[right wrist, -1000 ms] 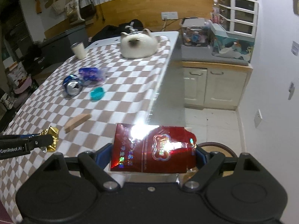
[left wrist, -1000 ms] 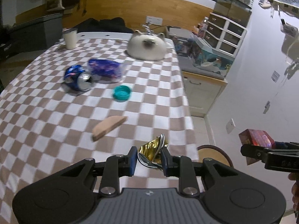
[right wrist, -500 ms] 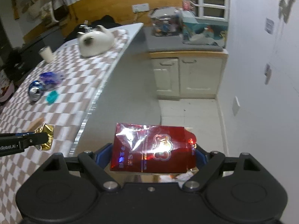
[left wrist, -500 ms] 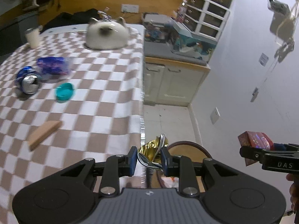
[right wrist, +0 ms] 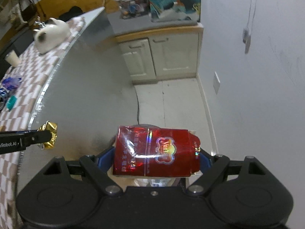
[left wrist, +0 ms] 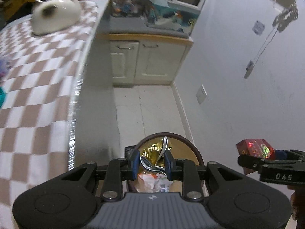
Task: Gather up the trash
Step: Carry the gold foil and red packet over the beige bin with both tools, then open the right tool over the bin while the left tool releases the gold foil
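- On the checked bench (left wrist: 38,87) at left, a teal lid (right wrist: 11,103) and blue wrappers (right wrist: 9,82) await collection.
- The left claw (left wrist: 151,162) pinches gold foil (left wrist: 152,150) above the round bin (left wrist: 190,143); a second ago it hung over the bench.
- At right, the right claw (right wrist: 156,156) grips a red packet (right wrist: 154,152), now nearer the bin.

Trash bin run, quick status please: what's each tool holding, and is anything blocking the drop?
Left tool shut on gold foil wrapper, over the bin. Right tool clamping red packet. Bin already holds scraps. Nothing in the way.
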Demonstrator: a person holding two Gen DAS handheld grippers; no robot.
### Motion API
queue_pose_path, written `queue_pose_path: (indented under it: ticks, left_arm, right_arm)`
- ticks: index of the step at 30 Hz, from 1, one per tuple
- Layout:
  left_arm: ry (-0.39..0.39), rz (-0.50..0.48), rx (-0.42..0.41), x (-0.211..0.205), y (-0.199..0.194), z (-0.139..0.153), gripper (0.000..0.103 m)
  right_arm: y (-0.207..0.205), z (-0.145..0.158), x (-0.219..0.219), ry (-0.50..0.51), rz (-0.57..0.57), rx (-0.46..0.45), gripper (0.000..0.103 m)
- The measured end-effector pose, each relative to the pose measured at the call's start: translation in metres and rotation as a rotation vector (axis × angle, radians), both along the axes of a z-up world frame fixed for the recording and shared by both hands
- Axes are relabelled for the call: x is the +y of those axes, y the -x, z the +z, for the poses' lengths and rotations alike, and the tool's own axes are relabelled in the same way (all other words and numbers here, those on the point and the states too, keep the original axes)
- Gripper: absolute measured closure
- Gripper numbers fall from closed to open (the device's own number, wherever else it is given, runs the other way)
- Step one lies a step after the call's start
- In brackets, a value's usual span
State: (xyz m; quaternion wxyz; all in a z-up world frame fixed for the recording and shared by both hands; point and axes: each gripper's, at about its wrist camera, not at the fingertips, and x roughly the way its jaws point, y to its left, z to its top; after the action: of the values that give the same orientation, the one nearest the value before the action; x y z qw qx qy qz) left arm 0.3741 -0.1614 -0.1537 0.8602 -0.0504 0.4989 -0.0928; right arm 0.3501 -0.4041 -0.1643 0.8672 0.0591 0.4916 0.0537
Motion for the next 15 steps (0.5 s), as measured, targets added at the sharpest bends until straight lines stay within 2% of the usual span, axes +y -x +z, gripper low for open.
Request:
queue_pose_path:
  ticks: [8, 15]
  left_arm:
    - [0.036, -0.019, 0.074, -0.017, -0.047, -0.043, 0.075]
    - [0.076, -0.026, 0.131, -0.026, -0.075, -0.081, 0.075]
  right_arm:
    - [-0.030, -0.057, -0.006, -0.004, -0.021, 0.115, 0.016]
    - [-0.043, -0.116, 0.005, -0.075, -0.011, 0.239, 0.016]
